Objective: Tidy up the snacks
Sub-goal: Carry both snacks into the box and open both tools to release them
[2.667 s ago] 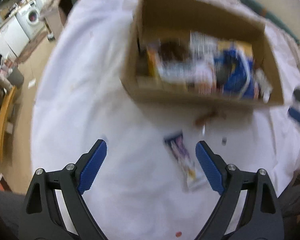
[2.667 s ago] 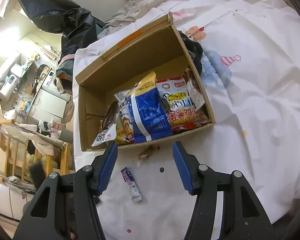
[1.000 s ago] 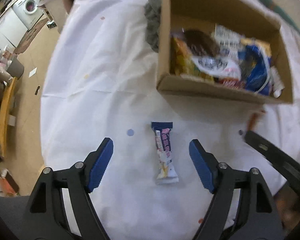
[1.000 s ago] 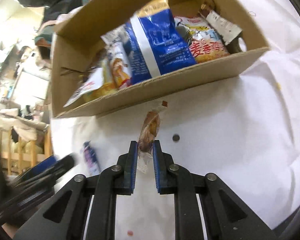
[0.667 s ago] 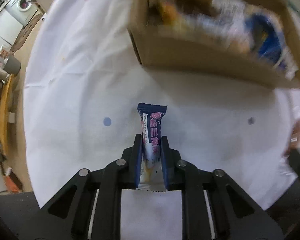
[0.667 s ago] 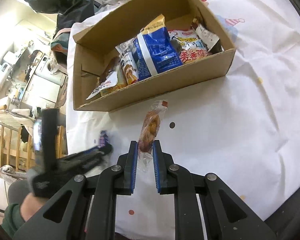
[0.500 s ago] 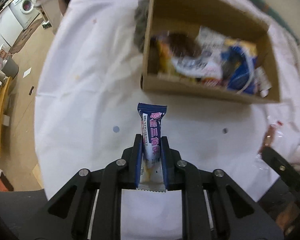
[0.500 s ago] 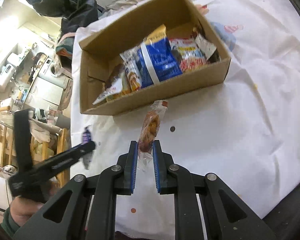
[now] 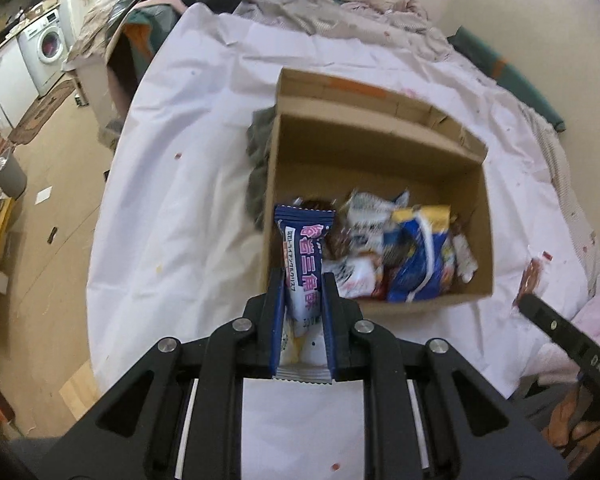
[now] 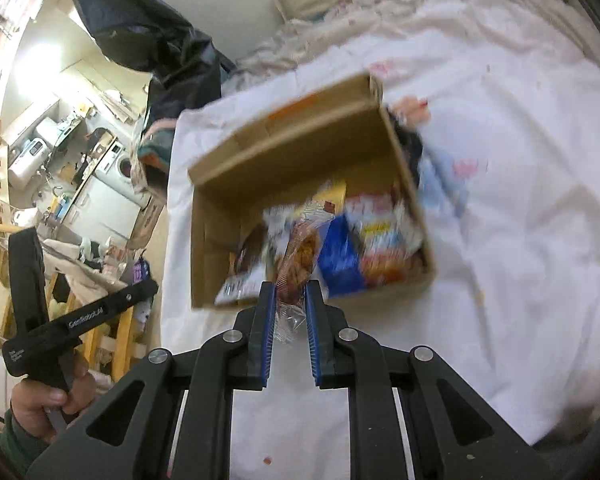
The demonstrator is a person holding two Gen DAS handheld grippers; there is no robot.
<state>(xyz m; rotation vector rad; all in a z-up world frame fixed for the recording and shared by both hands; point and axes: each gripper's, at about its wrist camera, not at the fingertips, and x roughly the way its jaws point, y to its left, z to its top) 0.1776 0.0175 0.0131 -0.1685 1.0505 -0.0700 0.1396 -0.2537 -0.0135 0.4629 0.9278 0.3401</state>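
Observation:
My left gripper (image 9: 302,280) is shut on a dark blue and white snack bar (image 9: 302,264) that stands up between its pads, raised above the white sheet. Behind it is an open cardboard box (image 9: 384,136) with several snack bags (image 9: 416,256) in its near half. My right gripper (image 10: 291,290) is shut on a clear packet with a brown snack (image 10: 298,260), held up in front of the same box (image 10: 300,152). The left gripper's body (image 10: 76,320) shows at the left of the right wrist view, held by a hand (image 10: 40,404). The brown packet (image 9: 530,280) shows at the right edge of the left wrist view.
A white sheet (image 9: 188,184) covers the surface under the box. A dark grey cloth (image 9: 258,160) lies against the box's left wall. Crumpled bedding (image 9: 340,4) lies beyond. Floor, a washing machine (image 9: 48,48) and furniture are off the left edge.
The left gripper closed on the blue snack bar, which lay on the sheet, and lifted it. Both grippers rose with their snacks, so the box now looks farther below.

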